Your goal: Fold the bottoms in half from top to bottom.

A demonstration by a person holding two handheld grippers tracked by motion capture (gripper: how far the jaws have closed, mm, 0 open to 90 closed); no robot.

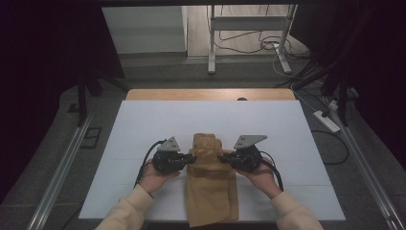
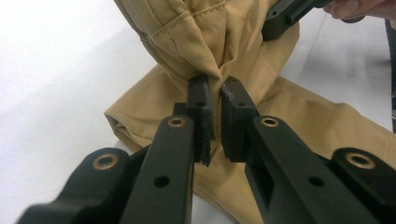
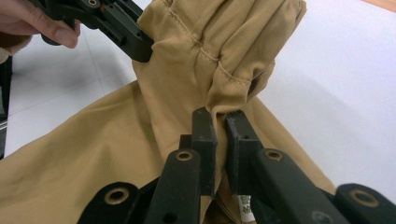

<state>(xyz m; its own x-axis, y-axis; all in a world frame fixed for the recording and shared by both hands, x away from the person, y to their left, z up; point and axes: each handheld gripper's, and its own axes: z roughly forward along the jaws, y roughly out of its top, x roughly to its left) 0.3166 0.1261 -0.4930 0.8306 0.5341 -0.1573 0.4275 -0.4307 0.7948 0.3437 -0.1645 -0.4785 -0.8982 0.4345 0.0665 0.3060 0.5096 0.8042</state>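
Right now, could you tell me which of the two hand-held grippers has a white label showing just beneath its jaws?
The right hand-held gripper: a small white label shows below its jaws, on the tan garment. The left hand-held gripper pinches plain fabric.

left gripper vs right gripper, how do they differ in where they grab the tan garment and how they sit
The left gripper pinches the tan garment on its left edge, the right gripper on its right edge. The left gripper's grey plate lies lower and flatter; the right gripper's plate stands higher and tilts up. Both are shut on bunched fabric, jaws pointing inward toward each other.
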